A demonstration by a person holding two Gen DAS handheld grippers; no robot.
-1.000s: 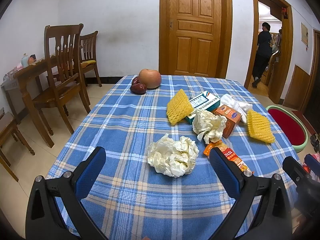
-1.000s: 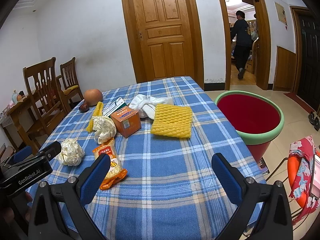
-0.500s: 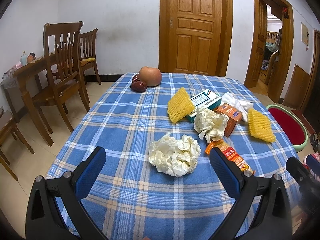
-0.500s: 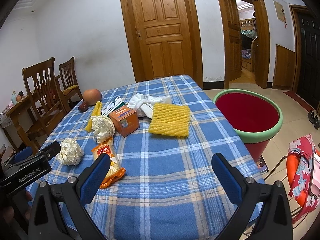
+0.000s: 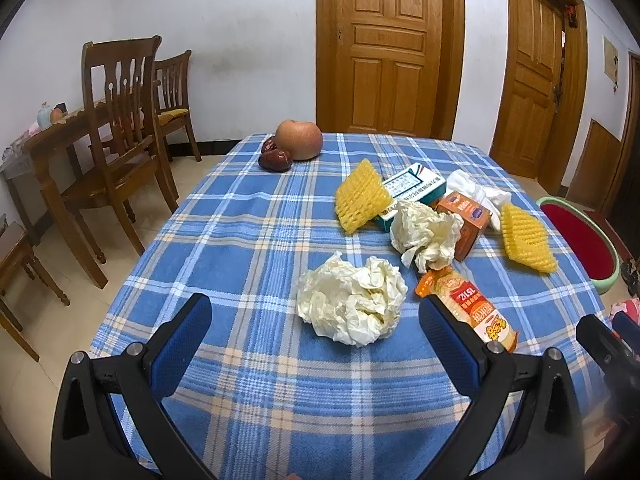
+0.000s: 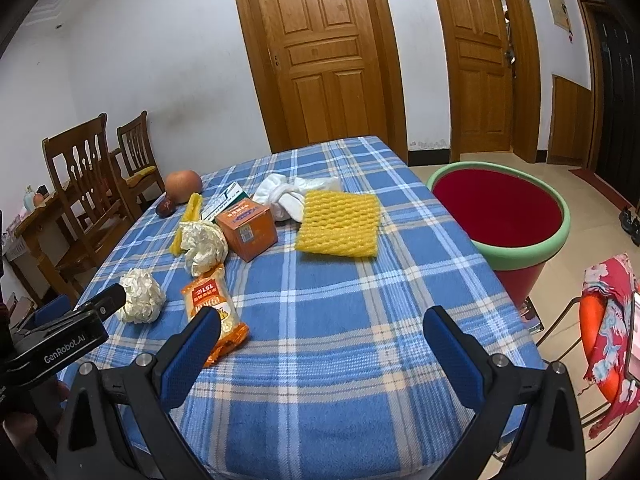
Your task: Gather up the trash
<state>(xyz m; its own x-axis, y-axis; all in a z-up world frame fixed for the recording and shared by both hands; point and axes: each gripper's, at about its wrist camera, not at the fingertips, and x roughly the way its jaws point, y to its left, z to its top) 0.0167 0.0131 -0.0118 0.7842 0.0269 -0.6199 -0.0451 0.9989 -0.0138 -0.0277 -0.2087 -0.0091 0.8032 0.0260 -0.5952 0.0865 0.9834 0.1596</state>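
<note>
On the tabletop (image 6: 340,320) we count two crumpled paper wads (image 5: 352,300) (image 5: 426,234), two yellow foam nets (image 5: 362,196) (image 6: 338,224), two boxes (image 6: 248,226) (image 5: 412,188), one snack wrapper (image 6: 214,312). Our left gripper (image 5: 316,328) and right gripper (image 6: 320,336) hover with fingers spread, empty.

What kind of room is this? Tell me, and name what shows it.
Most likely a dining room in a home. A table under a blue plaid tablecloth holds an apple and scattered litter, wooden dining chairs stand by the wall, and panelled wooden doors lead off it.
</note>
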